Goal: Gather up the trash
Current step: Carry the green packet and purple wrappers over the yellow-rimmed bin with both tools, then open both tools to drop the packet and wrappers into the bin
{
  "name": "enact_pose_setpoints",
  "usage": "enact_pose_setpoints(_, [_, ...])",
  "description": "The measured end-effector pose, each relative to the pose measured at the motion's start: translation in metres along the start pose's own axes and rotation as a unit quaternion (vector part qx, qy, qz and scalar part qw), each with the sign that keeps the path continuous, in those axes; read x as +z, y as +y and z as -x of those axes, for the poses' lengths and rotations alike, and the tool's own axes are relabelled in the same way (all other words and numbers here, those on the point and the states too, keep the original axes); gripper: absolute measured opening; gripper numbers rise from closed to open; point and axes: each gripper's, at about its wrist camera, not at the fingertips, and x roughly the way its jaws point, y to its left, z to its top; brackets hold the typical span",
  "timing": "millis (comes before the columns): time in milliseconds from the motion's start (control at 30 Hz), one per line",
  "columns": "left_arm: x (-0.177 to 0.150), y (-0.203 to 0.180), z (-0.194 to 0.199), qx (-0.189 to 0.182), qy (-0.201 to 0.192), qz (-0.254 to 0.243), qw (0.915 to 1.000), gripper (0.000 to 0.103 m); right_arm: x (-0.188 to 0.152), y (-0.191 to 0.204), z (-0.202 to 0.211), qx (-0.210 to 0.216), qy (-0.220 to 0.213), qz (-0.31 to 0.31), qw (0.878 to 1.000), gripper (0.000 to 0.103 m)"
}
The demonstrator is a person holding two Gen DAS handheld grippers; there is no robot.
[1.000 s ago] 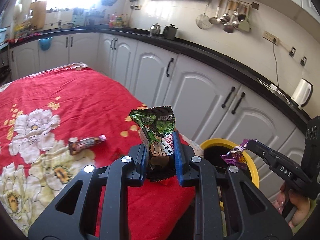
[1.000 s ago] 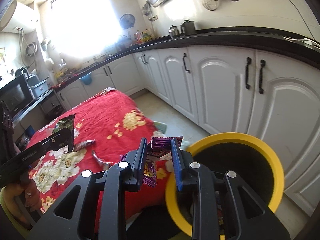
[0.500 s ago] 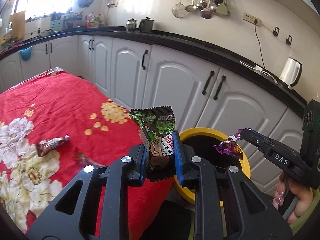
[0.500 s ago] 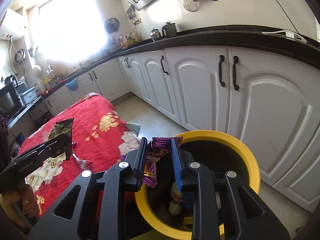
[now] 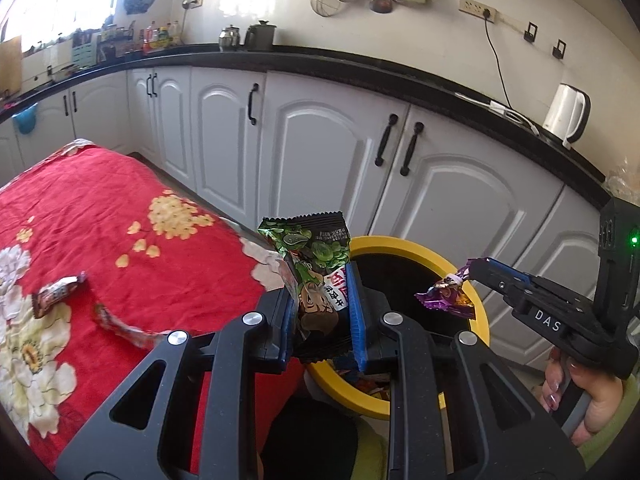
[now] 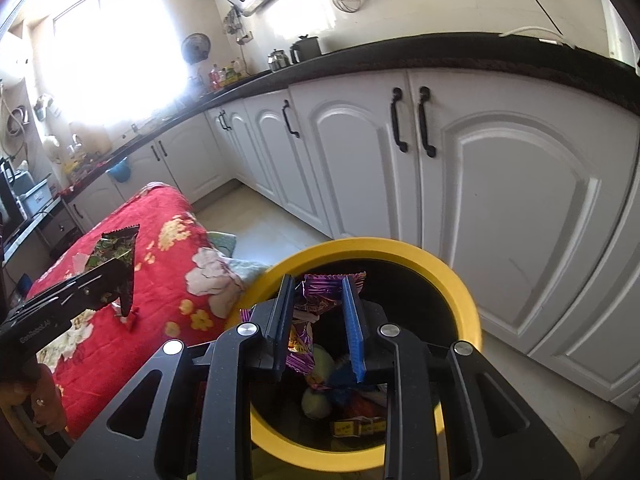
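My left gripper (image 5: 320, 304) is shut on a green snack packet (image 5: 316, 276), held upright just left of the yellow-rimmed black bin (image 5: 404, 242). My right gripper (image 6: 318, 316) is shut on a purple wrapper (image 6: 320, 292) directly over the bin's mouth (image 6: 460, 280); it also shows in the left wrist view (image 5: 472, 276) with the wrapper (image 5: 444, 298) hanging from its tips. The bin holds several wrappers (image 6: 352, 404). A brown candy bar (image 5: 56, 294) and a twisted wrapper (image 5: 120, 326) lie on the red flowered cloth (image 5: 100, 208).
White cabinets (image 5: 320, 152) under a black counter (image 5: 400, 80) stand close behind the bin. A white kettle (image 5: 566, 114) stands on the counter. The table's edge (image 6: 216, 280) is right beside the bin's left rim.
Both grippers have moved right, from over the table towards the bin. The purple wrapper now hangs over the bin's mouth and the green packet is at its left rim. Both grips are unchanged.
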Motion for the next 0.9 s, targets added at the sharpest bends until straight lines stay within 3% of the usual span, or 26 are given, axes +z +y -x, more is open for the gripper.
enact_pose_setpoints(900, [-0.023,-0.040,-0.067,-0.033,0.071,-0.037,0.9963,0.017,-0.024,-0.045,-0.021,-0.024,0.029,-0.059,0.998,0.025])
